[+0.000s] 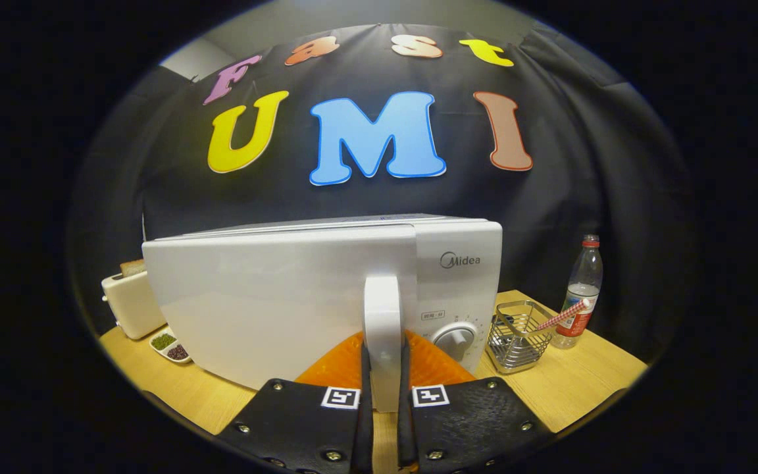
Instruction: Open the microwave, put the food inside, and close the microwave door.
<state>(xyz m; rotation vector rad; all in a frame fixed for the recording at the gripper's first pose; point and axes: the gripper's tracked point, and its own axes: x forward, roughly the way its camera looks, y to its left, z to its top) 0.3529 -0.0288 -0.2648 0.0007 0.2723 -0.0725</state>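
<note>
a white microwave [300,289] is sitting upright on the wooden tabletop [576,382], its glossy door [267,303] taking up the left and middle of its front and a round dial [454,340] showing low on the right panel. the door's upright white handle [382,329] is standing near the door's right edge, and the hand-held gripper [383,395] is closing both fingers on its lower end.

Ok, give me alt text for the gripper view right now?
The gripper has its jaws clamped on the white microwave's upright door handle. A toaster sits to its left, a wire basket and water bottle to its right.
</note>
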